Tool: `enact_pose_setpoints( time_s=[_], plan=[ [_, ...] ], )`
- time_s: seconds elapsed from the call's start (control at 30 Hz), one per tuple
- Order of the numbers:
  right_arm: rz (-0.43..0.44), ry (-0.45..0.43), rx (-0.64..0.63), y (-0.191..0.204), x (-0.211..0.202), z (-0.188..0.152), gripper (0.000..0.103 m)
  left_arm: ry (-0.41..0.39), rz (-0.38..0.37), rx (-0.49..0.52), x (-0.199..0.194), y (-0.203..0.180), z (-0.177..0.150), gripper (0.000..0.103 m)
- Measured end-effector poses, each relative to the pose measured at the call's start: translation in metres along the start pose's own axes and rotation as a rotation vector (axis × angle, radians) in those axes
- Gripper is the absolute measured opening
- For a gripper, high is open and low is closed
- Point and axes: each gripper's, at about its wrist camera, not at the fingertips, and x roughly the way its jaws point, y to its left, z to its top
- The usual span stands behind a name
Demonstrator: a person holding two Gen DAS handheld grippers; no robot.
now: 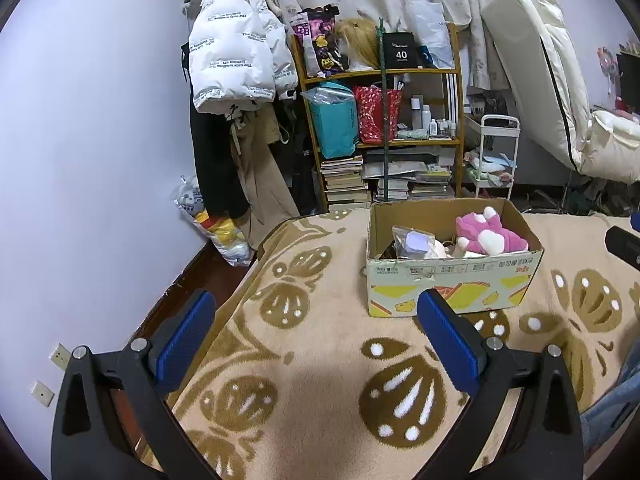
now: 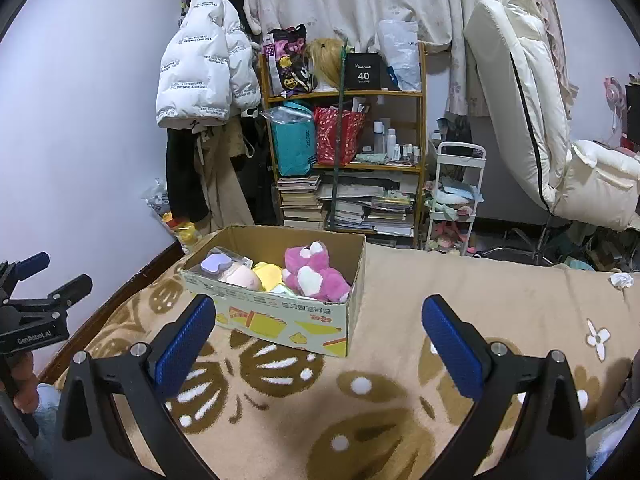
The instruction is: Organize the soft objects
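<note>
A cardboard box (image 1: 452, 272) stands on the beige patterned blanket (image 1: 320, 344). It holds a pink plush toy (image 1: 490, 234), a bagged purple item (image 1: 414, 242) and other soft toys. In the right wrist view the box (image 2: 280, 316) shows the pink plush (image 2: 316, 276), a yellow toy (image 2: 268, 274), a pale pink toy (image 2: 240, 276) and the purple item (image 2: 216, 262). My left gripper (image 1: 316, 304) is open and empty, short of the box. My right gripper (image 2: 318, 308) is open and empty, with the box just ahead to its left. The left gripper also shows at the left edge of the right wrist view (image 2: 32, 292).
A wooden shelf (image 1: 380, 120) with bags, bottles and books stands behind the bed. A white puffer jacket (image 1: 236, 48) hangs on the left. A white cart (image 1: 494, 156) and a reclined chair (image 1: 552, 92) are at the right. A crumpled tissue (image 2: 622, 279) lies on the blanket.
</note>
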Motion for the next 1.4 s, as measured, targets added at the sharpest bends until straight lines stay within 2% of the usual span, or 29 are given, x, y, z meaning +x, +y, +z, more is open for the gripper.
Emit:
enact_pose_setpoints(
  time_s=[0.4, 0.57, 0.8, 1.4],
  plan=[
    [-0.010, 0.002, -0.009, 0.002, 0.001, 0.000, 0.103, 0.009, 0.003, 0.001, 0.002, -0.001, 0.000, 0.100],
    [-0.007, 0.004, -0.009, 0.002, 0.000, 0.000, 0.103, -0.002, -0.034, -0.012, 0.000, -0.002, -0.002, 0.100],
    [-0.007, 0.004, -0.010, 0.002, 0.000, 0.000, 0.103, -0.024, 0.005, 0.014, -0.002, -0.012, -0.004, 0.100],
    [-0.010, 0.007, -0.010, 0.003, -0.001, 0.000, 0.103, -0.001, -0.021, -0.001, 0.001, -0.009, -0.004, 0.100]
  ],
)
